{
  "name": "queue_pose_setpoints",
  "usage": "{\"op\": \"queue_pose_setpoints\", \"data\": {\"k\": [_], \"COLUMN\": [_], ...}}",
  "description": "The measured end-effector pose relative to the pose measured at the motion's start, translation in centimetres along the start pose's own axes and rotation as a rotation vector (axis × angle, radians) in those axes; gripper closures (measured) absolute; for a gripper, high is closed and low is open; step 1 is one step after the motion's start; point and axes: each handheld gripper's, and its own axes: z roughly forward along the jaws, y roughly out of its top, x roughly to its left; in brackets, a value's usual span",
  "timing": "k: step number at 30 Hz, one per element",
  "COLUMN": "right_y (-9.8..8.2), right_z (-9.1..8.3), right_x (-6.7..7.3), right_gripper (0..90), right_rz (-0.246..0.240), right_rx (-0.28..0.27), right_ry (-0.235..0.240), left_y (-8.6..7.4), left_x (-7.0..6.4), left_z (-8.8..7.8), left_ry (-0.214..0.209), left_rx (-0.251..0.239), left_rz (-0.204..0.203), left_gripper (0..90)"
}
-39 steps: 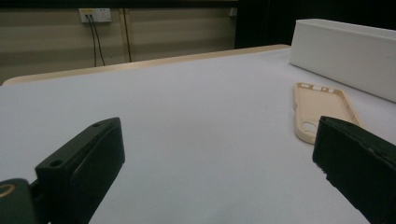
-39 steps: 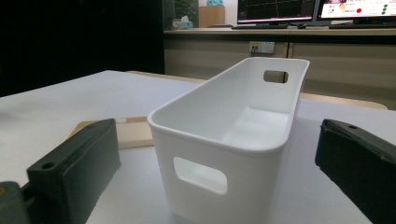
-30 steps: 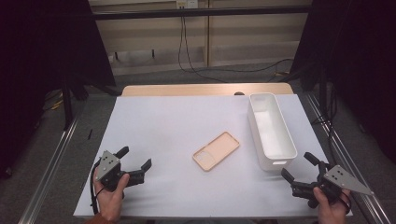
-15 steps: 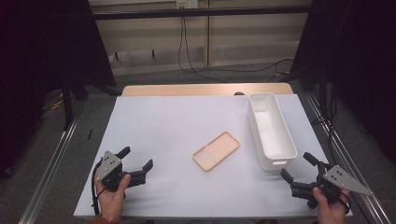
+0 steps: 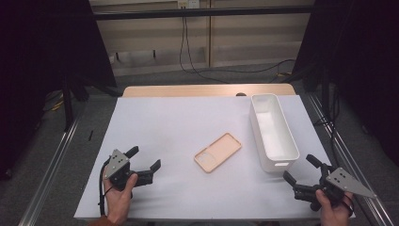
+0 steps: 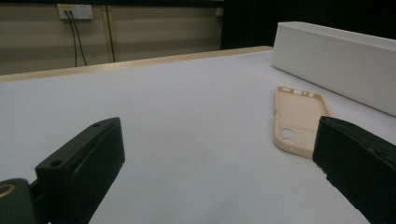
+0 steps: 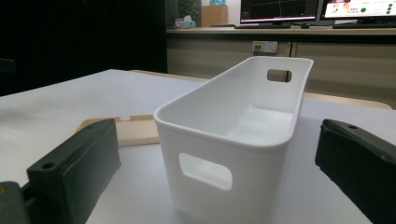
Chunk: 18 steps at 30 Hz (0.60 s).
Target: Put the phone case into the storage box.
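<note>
Item one: the phone case [image 5: 218,152], peach-coloured, lying flat and open side up on the white counter [image 5: 188,117], set at a slant near the middle. We see its camera cut-out at the end nearer the person. It rests apart from everything else, just left of the bin, so either hand has a free approach to it.

Item two: the white bin [image 5: 274,132], a long plastic tub with handle slots in its short ends, standing upright along the counter's right side. We find it empty. We judge it to be the receptacle for the case, placed close by so that the carry is short.

Item three: the left tongs [image 5: 144,161], held low at the near left corner of the counter, jaws wide apart and holding nothing. In the left gripper view the case [image 6: 299,118] lies ahead, toward the right jaw, with the bin's wall [image 6: 336,58] beyond it. We take this as the tongs being aimed at the case before a reach.

Item four: the right tongs [image 5: 301,169], held at the near right corner, jaws likewise spread and empty, pointing at the near end of the bin [image 7: 238,140]. The case's edge [image 7: 135,129] shows behind the bin's left side.

Status: nothing grasped; case on the counter, outside the bin.
</note>
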Motion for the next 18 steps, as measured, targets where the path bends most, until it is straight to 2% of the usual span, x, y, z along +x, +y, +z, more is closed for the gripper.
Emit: {"op": "queue_pose_setpoints", "data": {"k": [3,12,14,15,18], "right_y": [0.0,0.0,0.0,0.0,0.0], "right_z": [0.0,0.0,0.0,0.0,0.0], "right_x": [0.0,0.0,0.0,0.1,0.0], "right_gripper": [0.0,0.0,0.0,0.0,0.0], "right_rz": [-0.004,-0.005,-0.007,-0.007,-0.008], "right_rx": [0.001,0.004,0.005,0.005,0.007], "right_ry": [0.001,0.001,0.003,0.003,0.002], "left_y": [0.2,0.6,0.7,0.7,0.8], "left_x": [-0.1,-0.2,-0.2,-0.2,-0.3], "left_z": [0.5,1.3,1.6,1.9,2.4], "left_ry": [-0.006,-0.008,-0.017,-0.02,-0.028], "left_rx": [-0.01,-0.023,-0.019,-0.014,0.002], "left_rz": [-0.02,-0.013,-0.013,0.001,-0.003], "left_gripper": [2.7,2.7,2.7,2.7,2.7]}}
